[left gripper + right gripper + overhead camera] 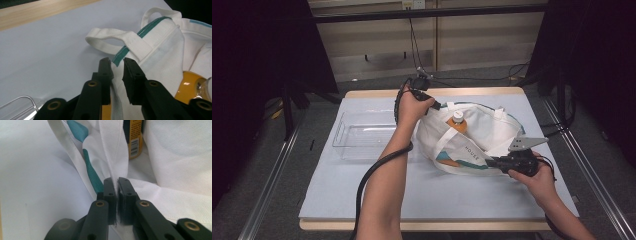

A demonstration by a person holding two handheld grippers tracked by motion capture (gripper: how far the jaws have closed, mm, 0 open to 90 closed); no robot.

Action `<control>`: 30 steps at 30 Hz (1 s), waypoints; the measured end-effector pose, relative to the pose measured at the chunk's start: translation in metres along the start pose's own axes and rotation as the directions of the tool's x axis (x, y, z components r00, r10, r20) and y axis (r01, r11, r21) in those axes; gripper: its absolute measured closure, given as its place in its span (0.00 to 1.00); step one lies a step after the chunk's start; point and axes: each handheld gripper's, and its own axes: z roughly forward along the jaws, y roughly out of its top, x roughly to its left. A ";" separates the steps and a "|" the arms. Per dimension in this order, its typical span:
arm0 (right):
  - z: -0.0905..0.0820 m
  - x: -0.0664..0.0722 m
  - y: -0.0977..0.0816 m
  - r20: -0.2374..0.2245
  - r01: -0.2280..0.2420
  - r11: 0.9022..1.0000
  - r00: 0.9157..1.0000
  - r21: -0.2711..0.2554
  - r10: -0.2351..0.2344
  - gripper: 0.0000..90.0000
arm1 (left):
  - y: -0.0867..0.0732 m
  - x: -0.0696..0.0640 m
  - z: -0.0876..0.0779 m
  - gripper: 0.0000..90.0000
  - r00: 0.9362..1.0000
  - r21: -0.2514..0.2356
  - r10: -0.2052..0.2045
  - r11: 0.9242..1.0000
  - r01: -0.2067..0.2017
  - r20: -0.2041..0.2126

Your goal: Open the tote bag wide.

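A white tote bag [484, 131] with teal trim lies on the table's right half, its mouth held up. Inside stands an orange bottle [457, 123] with a white cap. My left gripper [434, 105] is at the bag's far left rim, and in the left gripper view [117, 62] its jaws pinch the rim fabric [162, 55] beside a handle loop, with the bottle [187, 85] just behind. My right gripper [488, 161] is shut on the bag's near edge. In the right gripper view [117, 182] a white strap [112, 150] runs between the tight jaws, below the bottle's label [135, 142].
A clear plastic tray [362, 135] sits left of the bag, its rim [17, 102] showing under my left gripper. A pale blue mat [412, 190] covers the wooden table. Dark stands and cables ring the table's far side.
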 end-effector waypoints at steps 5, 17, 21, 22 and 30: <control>0.000 0.001 0.000 0.001 0.004 1.000 1.000 0.001 -0.004 0.95 | 0.001 -0.001 -0.002 0.99 0.999 -0.001 0.011 1.000 -0.011 -0.037; 0.000 0.001 -0.003 -0.011 0.004 1.000 1.000 0.010 -0.004 0.96 | -0.001 0.006 0.008 1.00 0.995 -0.026 -0.004 1.000 0.001 -0.102; 0.001 0.003 -0.004 -0.005 0.022 0.999 1.000 0.025 -0.022 0.96 | -0.002 0.007 0.012 1.00 0.994 -0.014 -0.009 1.000 0.007 -0.111; 0.001 0.003 -0.004 -0.006 0.022 0.999 1.000 0.028 -0.022 0.96 | -0.003 0.008 0.013 1.00 0.994 -0.017 -0.013 1.000 0.011 -0.110; 0.005 0.005 -0.008 0.005 0.029 0.999 1.000 0.042 -0.029 0.96 | -0.006 0.011 0.017 1.00 0.994 -0.022 -0.023 1.000 0.020 -0.108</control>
